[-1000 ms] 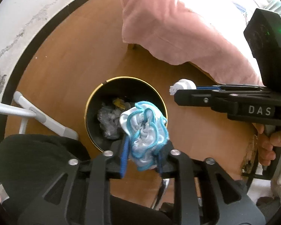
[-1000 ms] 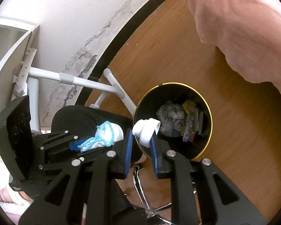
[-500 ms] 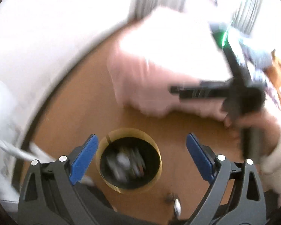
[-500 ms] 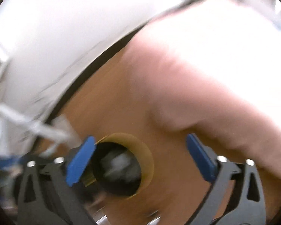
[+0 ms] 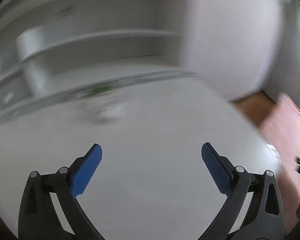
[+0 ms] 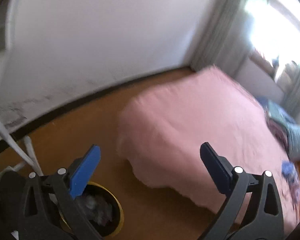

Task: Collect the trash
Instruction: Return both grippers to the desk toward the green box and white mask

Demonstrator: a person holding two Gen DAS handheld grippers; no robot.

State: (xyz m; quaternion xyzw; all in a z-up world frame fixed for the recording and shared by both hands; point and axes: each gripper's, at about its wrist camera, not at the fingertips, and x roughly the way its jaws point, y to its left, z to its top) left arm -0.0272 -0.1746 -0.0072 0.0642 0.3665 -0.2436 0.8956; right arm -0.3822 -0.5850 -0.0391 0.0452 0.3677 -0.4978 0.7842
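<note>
Trash: crumpled wads lie inside round black gold-rimmed bin [image 6: 102,210] on wooden floor [image 6: 86,128], beside pink-covered bed [image 6: 190,120]. Your left gripper [image 5: 151,167] and right gripper [image 6: 150,165] now spread wide, empty; a second ago each pinched a wad above bin. Drop done; you swing away toward blurred white worktop [image 5: 150,140].

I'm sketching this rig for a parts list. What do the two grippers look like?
Both look alike. The left gripper and right gripper each have two black frames with open cut-outs and silver round pivot bolts. The fingers carry flat blue pads with fine ribbed texture. No cables, markings or sleeves show.
</note>
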